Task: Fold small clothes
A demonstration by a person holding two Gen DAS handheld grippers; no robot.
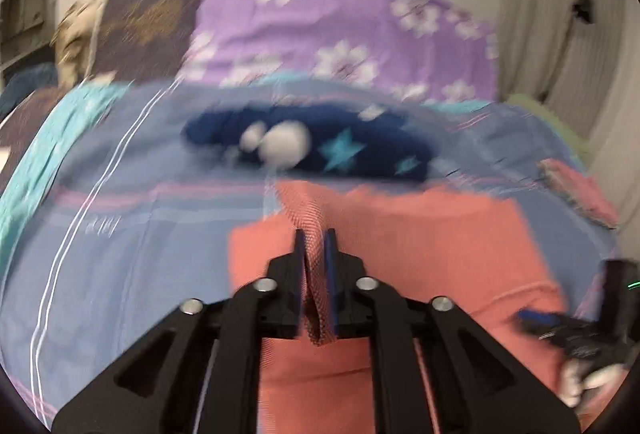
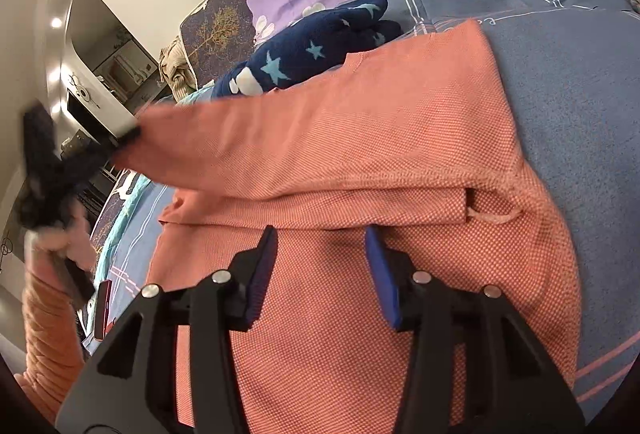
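Between the clamped fingers of the left gripper [image 1: 315,238] hangs a fold of the orange shirt [image 2: 360,138], which may slip free, while the right gripper [image 2: 322,238] hovers wide above it
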